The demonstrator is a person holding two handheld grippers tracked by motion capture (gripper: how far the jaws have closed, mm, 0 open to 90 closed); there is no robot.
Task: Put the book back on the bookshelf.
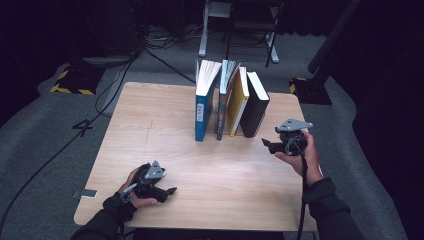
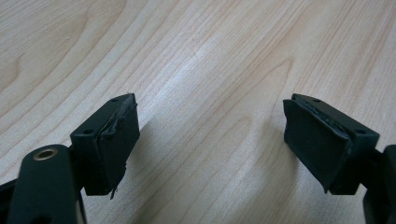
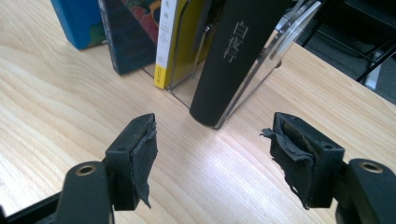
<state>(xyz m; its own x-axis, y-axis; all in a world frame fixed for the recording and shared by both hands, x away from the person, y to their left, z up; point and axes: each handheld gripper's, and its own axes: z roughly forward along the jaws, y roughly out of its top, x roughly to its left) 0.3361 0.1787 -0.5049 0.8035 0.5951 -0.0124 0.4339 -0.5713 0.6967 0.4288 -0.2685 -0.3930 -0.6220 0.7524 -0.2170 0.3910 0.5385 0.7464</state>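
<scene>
High view: right gripper (image 1: 270,144) held just off the near right corner of the book row, left gripper (image 1: 167,191) low over the near left part of the table (image 1: 150,115), well apart from the books.

Right gripper view: jaws spread wide, nothing between them, pads worn and frayed. Black book (image 3: 238,56) straight ahead, its spine facing the jaws, leaning against a clear bookend (image 3: 275,51). Long axis of the spine running up and away from the table, tilted, foot of the spine on the wood just beyond the gap between the jaws. Yellow book (image 3: 175,42) just beside it on the left of this view, then a dark book (image 3: 130,32) and a blue book (image 3: 79,21) farther along.

Left gripper view: jaws likewise apart and empty, bare wood beneath.

Judged from this: black book (image 1: 255,107) the target, at the right end of the row, near the right hand and far from the left. Likely next, a short push forward to bring the spine between the pads, jaws straddling it across its thickness. Spread looks wider than the spine, so room enough. Risk: the far pad catching the bookend rather than the cover.
</scene>
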